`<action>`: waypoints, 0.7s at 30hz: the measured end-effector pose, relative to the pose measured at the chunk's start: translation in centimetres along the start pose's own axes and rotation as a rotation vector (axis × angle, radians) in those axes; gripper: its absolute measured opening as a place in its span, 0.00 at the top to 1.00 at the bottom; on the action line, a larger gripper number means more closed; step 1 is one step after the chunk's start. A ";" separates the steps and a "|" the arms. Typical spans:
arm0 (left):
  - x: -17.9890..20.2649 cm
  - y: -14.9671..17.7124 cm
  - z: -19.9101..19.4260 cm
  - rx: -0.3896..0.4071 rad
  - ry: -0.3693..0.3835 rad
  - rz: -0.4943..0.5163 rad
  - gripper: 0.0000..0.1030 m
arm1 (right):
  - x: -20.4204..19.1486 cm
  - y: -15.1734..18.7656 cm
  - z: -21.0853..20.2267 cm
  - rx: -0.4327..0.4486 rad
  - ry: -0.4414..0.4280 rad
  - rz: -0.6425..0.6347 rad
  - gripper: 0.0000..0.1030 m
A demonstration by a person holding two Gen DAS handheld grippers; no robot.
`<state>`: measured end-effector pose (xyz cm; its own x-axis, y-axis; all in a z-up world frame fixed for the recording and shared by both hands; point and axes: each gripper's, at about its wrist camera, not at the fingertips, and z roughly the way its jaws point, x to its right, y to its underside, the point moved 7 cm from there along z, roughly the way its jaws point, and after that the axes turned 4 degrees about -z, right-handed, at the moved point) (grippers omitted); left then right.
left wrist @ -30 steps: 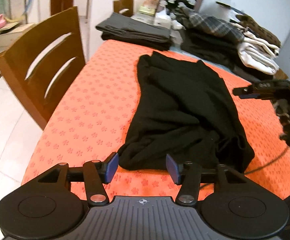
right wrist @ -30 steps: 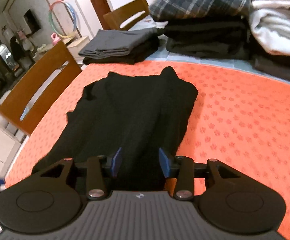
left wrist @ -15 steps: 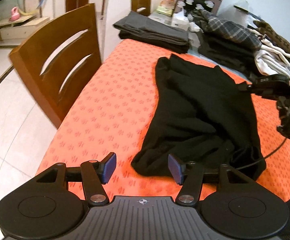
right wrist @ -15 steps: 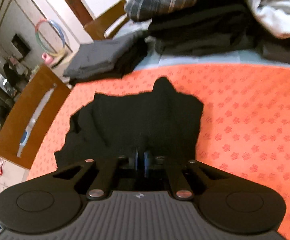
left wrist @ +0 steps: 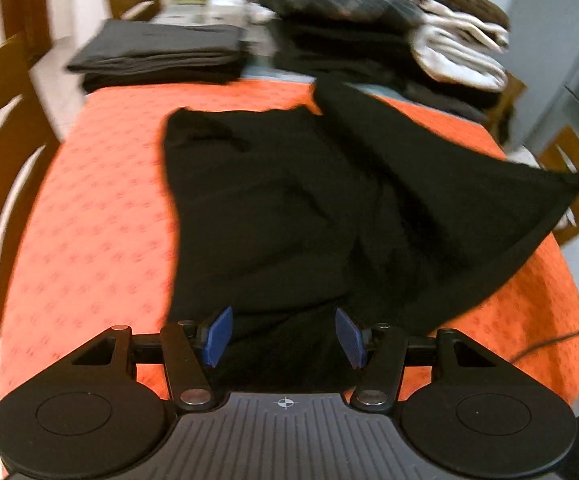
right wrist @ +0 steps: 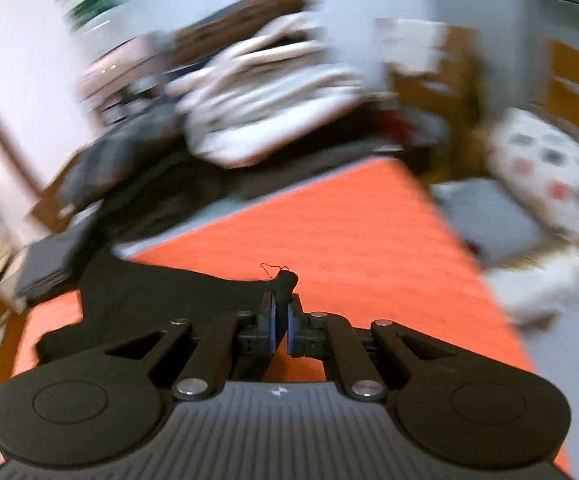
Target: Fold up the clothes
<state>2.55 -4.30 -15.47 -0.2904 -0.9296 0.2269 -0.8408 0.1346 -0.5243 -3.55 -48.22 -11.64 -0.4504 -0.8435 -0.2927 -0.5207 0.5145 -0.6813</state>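
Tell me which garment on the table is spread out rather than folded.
The black garment on the orange tablecloth; the dark grey stack and the other piles behind it are folded. The right tongs pinch its corner.

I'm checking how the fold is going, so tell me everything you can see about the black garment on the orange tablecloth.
The black garment is a soft, matte, plain dark fabric lying mostly flat, with wrinkles, along the orange patterned tablecloth. One corner is lifted and drawn taut out to the side, pinched between the shut pads of the right gripper, a loose thread sticking up there. Its near edge lies between the open blue-padded fingers of the left gripper, which do not press on it. What kind of garment it is cannot be told.
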 end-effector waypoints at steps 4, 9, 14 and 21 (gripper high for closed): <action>2.1 -0.5 1.5 -0.037 0.038 0.072 0.42 | 6.9 5.7 -4.2 -0.028 0.152 0.147 0.94; 3.7 -0.7 2.8 -0.086 0.063 0.149 0.42 | 9.4 12.6 -7.6 -0.088 0.205 0.246 0.94; 4.2 -0.8 3.7 -0.114 0.065 0.191 0.42 | 9.5 16.0 -7.4 -0.140 0.240 0.245 0.89; 3.6 -0.9 3.8 -0.092 0.023 0.158 0.41 | 8.9 12.7 -7.3 -0.107 0.330 0.033 0.68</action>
<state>4.05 -9.04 -17.32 -0.4316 -0.8865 0.1667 -0.8217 0.3101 -0.4781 -19.43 -48.09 -17.99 -0.6696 -0.7396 -0.0688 -0.5672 0.5689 -0.5956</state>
